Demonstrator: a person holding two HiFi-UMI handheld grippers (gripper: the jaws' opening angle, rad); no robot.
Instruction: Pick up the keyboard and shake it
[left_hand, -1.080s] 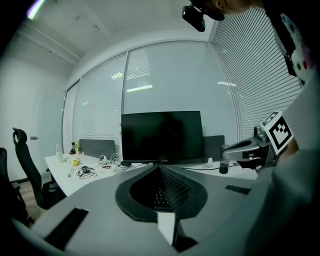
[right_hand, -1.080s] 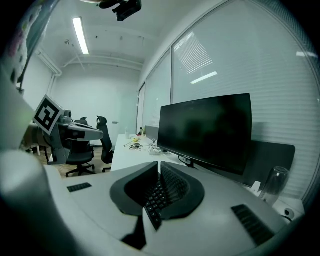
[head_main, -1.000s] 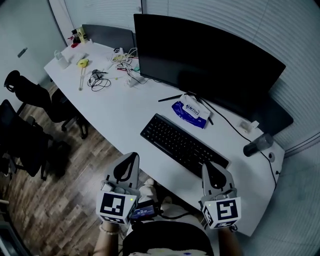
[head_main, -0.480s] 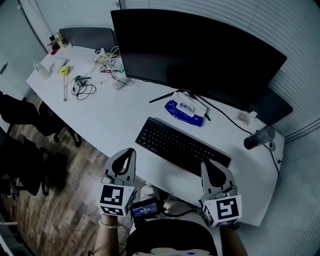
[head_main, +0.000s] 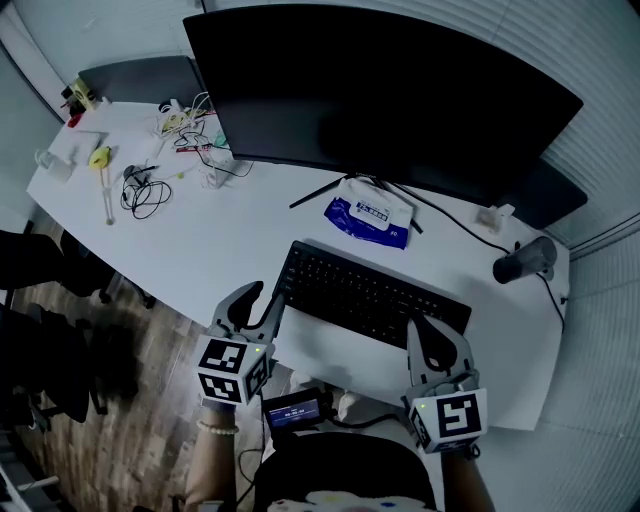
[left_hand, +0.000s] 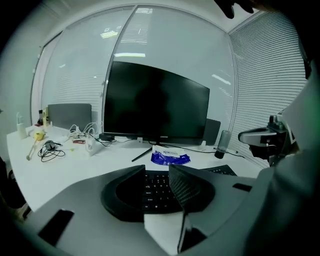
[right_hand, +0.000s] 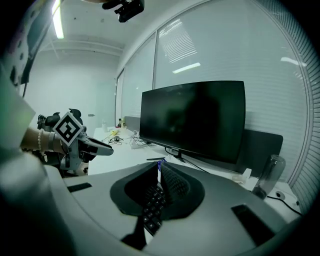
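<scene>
**Head view.** Your left gripper (head_main: 267, 293) sits at the left end of the black keyboard (head_main: 370, 295). Its jaws have just been opening and now stand apart, gripping nothing, with keys visible through the gap. Your right gripper (head_main: 427, 325) is by the keyboard's near edge, toward its right end, with jaws closed together and empty. The keyboard lies flat on the white tabletop (head_main: 220, 245), in front of the monitor (head_main: 380, 90) and near a blue packet (head_main: 368, 220).

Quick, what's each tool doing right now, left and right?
Left tool: open, jaws have just been opening, nothing gripped; keyboard just ahead.
Right tool: shut, empty.
</scene>
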